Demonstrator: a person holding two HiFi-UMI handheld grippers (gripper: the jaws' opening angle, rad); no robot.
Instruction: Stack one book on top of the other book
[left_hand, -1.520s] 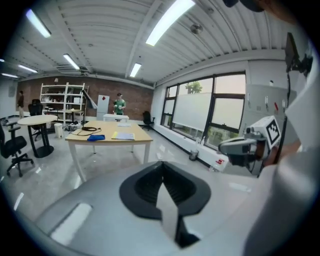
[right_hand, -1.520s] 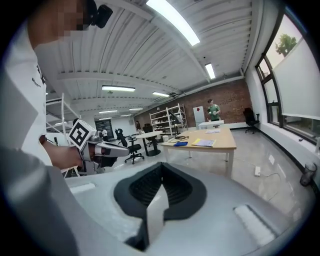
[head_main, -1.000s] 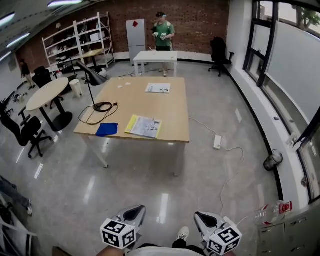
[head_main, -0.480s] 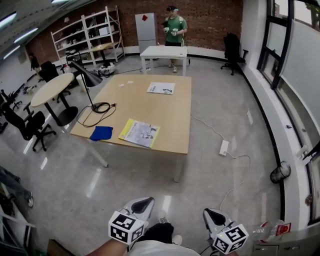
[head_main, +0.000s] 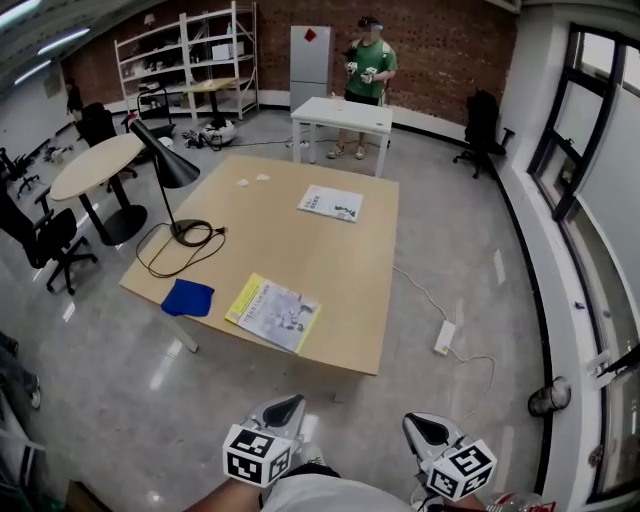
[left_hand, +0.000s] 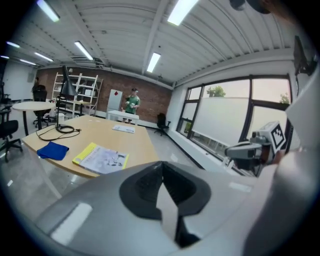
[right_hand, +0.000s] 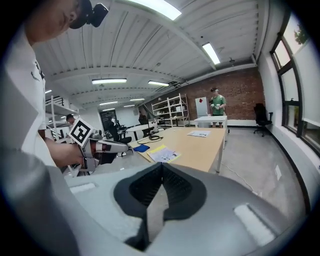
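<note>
Two books lie apart on the wooden table (head_main: 350, 300). A yellow-edged book (head_main: 274, 312) rests near the front edge, and a white and green book (head_main: 330, 202) lies farther back. My left gripper (head_main: 289, 404) and right gripper (head_main: 416, 426) hang low in the head view, short of the table, over the floor. Both are shut with nothing between the jaws. The left gripper view looks over its shut jaws toward the yellow-edged book (left_hand: 101, 157) and the far book (left_hand: 123, 128). In the right gripper view the same two books (right_hand: 162, 153) (right_hand: 199, 133) appear.
A blue cloth (head_main: 188, 297) lies left of the near book. A black desk lamp (head_main: 165, 165) and its coiled cable (head_main: 172, 250) stand on the table's left side. A power strip (head_main: 443, 337) lies on the floor at right. A person in green (head_main: 370, 60) stands behind a white table (head_main: 340, 115).
The table and books have come nearer and lower in the head view as both shut grippers travel forward toward the table's front edge.
</note>
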